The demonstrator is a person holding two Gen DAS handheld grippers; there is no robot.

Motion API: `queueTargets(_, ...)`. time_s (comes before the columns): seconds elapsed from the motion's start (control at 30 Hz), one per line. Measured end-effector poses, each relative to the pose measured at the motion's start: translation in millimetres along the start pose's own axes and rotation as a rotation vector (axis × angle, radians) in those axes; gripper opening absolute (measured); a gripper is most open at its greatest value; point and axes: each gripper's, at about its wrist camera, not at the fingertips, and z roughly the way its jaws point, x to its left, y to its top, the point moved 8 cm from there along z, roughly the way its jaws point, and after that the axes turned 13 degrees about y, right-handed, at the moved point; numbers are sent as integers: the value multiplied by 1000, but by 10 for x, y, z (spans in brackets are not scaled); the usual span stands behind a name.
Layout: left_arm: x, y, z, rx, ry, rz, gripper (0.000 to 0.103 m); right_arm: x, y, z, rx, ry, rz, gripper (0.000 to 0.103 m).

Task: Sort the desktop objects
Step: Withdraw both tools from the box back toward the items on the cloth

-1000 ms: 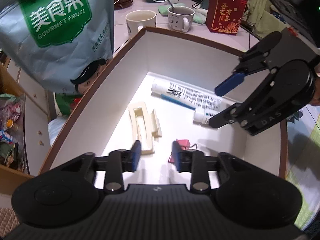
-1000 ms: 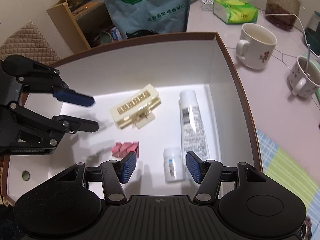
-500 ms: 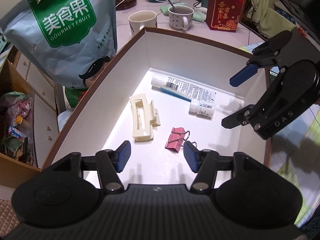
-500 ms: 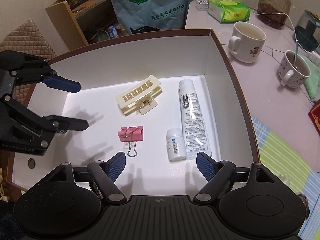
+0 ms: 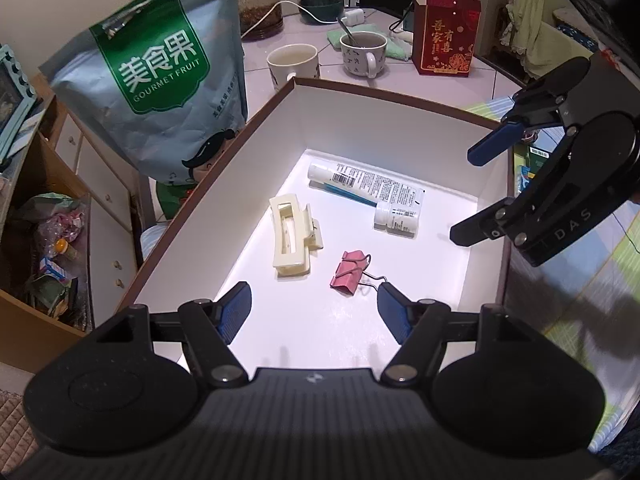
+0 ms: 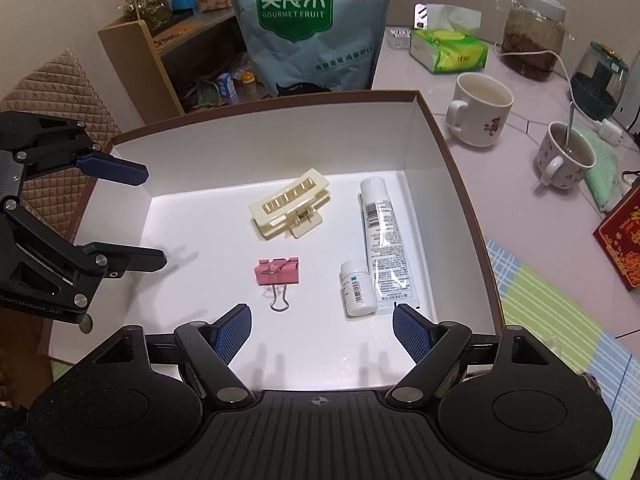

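Box (image 6: 448, 152) with white walls and a brown rim sits on the surface, holding four things: a cream hair clip (image 6: 290, 208), a pink binder clip (image 6: 277, 272), a white tube (image 6: 384, 240) and a small bottle (image 6: 357, 289) lying against the tube's flat end. Both claws hang above the box with fingers wide apart and nothing between them: left claw (image 5: 314, 312) near the binder clip, right claw (image 6: 322, 330) over the near floor. Only the right view shows the tissue pack (image 6: 450, 50) and the shelf jars (image 6: 144, 2). Only the left view shows the red carton's (image 5: 446, 36) full front. Both show the snack bag (image 5: 160, 92) and two mugs (image 6: 478, 114).
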Motion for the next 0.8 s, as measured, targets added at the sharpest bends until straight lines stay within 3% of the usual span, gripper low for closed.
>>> queueTargets(0.8, -315, -122, -586, -40, 92, -11, 78, 226, -362, -637, -125, 26, -36, 81)
